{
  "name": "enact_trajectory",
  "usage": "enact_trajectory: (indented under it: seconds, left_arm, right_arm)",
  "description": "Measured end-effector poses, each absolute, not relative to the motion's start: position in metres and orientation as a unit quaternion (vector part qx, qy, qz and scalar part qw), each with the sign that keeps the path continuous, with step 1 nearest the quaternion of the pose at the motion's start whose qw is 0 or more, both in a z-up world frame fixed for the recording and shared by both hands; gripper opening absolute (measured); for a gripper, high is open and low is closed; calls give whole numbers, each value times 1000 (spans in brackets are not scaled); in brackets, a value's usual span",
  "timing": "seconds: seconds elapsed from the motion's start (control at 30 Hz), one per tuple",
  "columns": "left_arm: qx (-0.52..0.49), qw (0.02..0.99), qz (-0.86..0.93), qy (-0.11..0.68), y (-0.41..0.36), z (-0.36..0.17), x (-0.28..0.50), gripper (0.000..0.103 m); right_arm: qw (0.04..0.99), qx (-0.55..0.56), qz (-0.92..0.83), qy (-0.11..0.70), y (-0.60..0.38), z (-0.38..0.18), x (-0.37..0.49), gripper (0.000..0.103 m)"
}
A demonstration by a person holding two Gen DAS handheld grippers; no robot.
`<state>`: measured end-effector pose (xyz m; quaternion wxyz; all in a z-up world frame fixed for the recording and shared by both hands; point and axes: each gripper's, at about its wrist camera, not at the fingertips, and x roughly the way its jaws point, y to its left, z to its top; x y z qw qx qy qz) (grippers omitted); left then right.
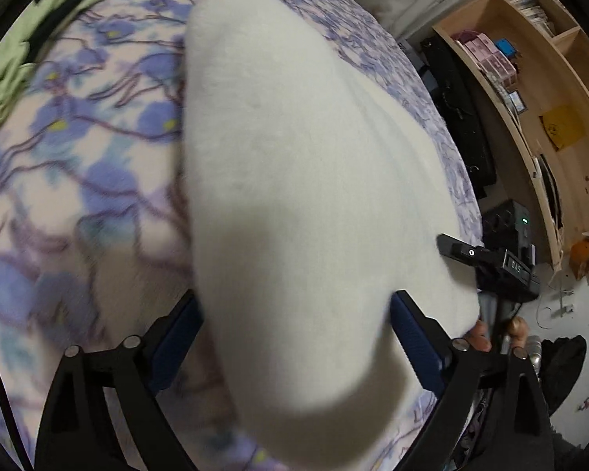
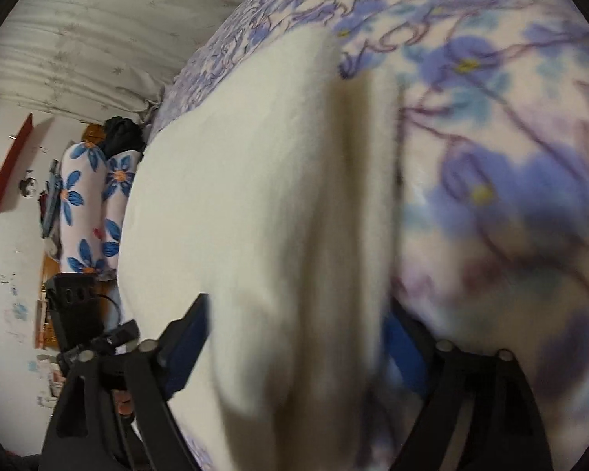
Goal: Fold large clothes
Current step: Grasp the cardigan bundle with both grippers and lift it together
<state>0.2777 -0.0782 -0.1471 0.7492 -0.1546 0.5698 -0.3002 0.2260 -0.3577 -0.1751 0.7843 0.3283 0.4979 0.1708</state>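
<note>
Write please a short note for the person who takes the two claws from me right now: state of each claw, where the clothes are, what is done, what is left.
Left claw: white garment fills the space between its blue pads; looks gripped, but blur leaves this uncertain.
Right claw: same, garment bunched between its pads, view blurred.
Garment: lies along the floral blanket on the bed, near the edge, doubled over in the right view. Green cloth lies apart at the far corner.
Done: seemingly one fold.
Left: probably lay this end down, smooth it, fold again.
</note>
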Motion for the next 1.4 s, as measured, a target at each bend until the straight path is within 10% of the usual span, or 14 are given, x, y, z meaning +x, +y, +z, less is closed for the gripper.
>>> enact_trajectory:
  seconds: [0.27, 0.57, 1.4]
  left_arm:
    - [-178, 737, -320, 569, -97, -163, 307, 102]
    - [-95, 801, -276, 523, -105, -120, 290, 72]
    - [-46, 882, -185, 430, 159, 38, 259, 66]
  right_arm:
    - [779, 305, 198, 511, -342, -175, 246, 102]
    - [821, 272, 202, 460, -311, -120, 228, 48]
    - [855, 203, 299, 373, -53, 6, 240, 46]
